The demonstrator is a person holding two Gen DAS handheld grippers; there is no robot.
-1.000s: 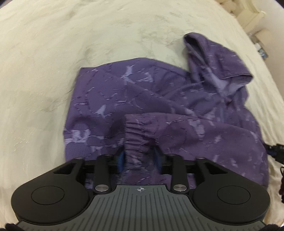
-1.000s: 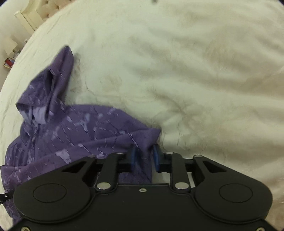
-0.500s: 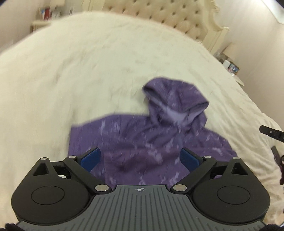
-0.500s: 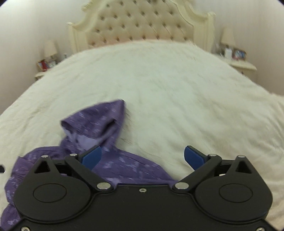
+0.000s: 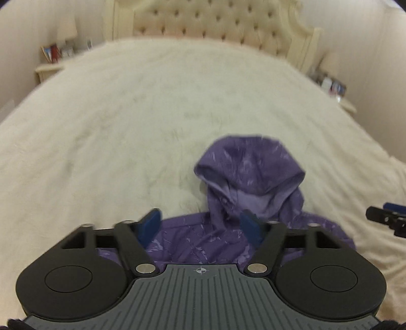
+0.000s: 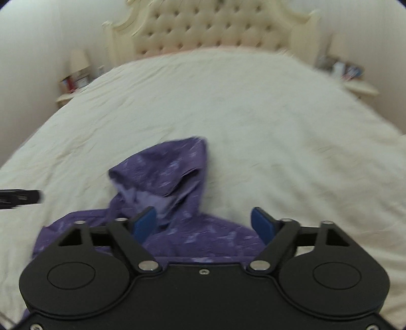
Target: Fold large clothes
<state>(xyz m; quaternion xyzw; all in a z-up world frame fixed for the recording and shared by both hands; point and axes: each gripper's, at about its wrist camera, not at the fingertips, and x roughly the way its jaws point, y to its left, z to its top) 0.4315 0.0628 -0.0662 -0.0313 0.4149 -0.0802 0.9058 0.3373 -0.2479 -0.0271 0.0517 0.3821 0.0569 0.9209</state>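
A purple patterned hoodie (image 5: 251,177) lies folded on the cream bedspread (image 5: 127,121), its hood pointing toward the headboard. My left gripper (image 5: 201,227) hangs above its near part, jaws apart and closing, with nothing pressed between the blue pads. In the right wrist view the same hoodie (image 6: 165,177) lies below and left of my right gripper (image 6: 204,224), whose jaws are also apart and closing on nothing. The right gripper's tip (image 5: 385,217) shows at the left view's right edge. The left gripper's tip (image 6: 20,198) shows at the right view's left edge.
A tufted cream headboard (image 5: 215,22) stands at the far end of the bed. Nightstands with small items flank it, one on the left (image 5: 50,61) and one on the right (image 5: 335,88). Wide bedspread (image 6: 279,127) stretches around the hoodie.
Both grippers let go of the purple fabric, opened wide, then began narrowing. Both rose and tilted up, so the headboard and the whole hoodie came into view.
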